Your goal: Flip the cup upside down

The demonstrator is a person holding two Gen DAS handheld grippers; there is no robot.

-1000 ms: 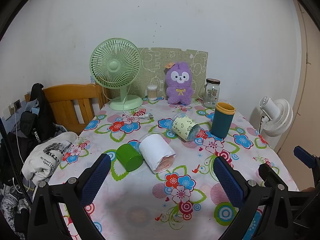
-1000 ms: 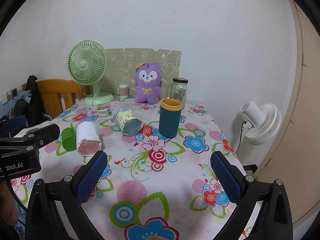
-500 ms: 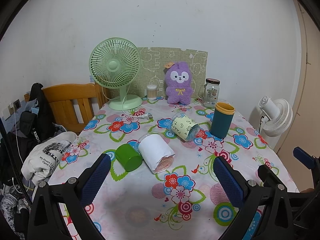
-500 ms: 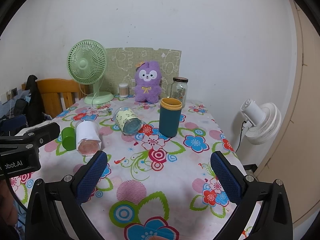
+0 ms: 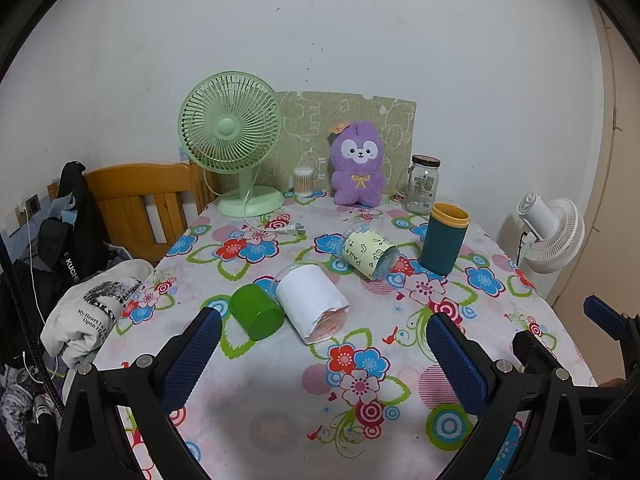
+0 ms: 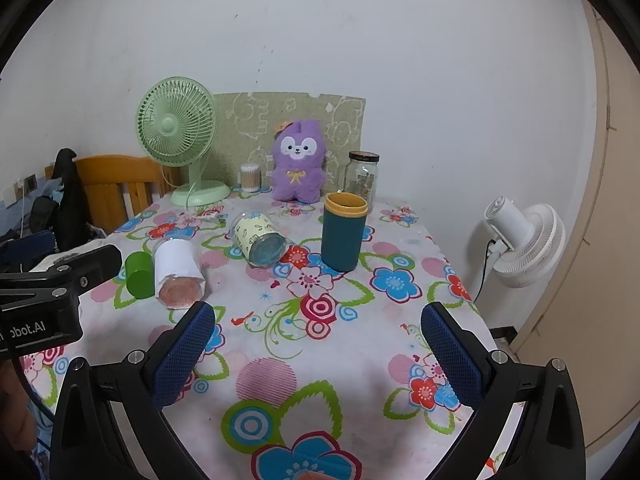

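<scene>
A dark teal cup with a yellow rim (image 5: 444,239) (image 6: 344,233) stands upright, mouth up, on the flowered tablecloth. A yellow-labelled cup (image 5: 370,254) (image 6: 260,237), a white-wrapped cup (image 5: 312,303) (image 6: 178,269) and a green cup (image 5: 256,311) (image 6: 140,269) lie on their sides to its left. My left gripper (image 5: 322,356) is open and empty above the near table, just short of the green and white cups. My right gripper (image 6: 316,348) is open and empty, well short of the teal cup.
At the back stand a green desk fan (image 5: 232,144), a purple plush (image 5: 358,164), a glass jar (image 5: 422,184) and a cotton-swab tub (image 5: 303,182). A wooden chair (image 5: 136,200) with clothes is left; a white fan (image 5: 550,234) is right of the table edge.
Both grippers have barely shifted; the scene sits slightly lower and closer in view. Nothing on the table has moved.
</scene>
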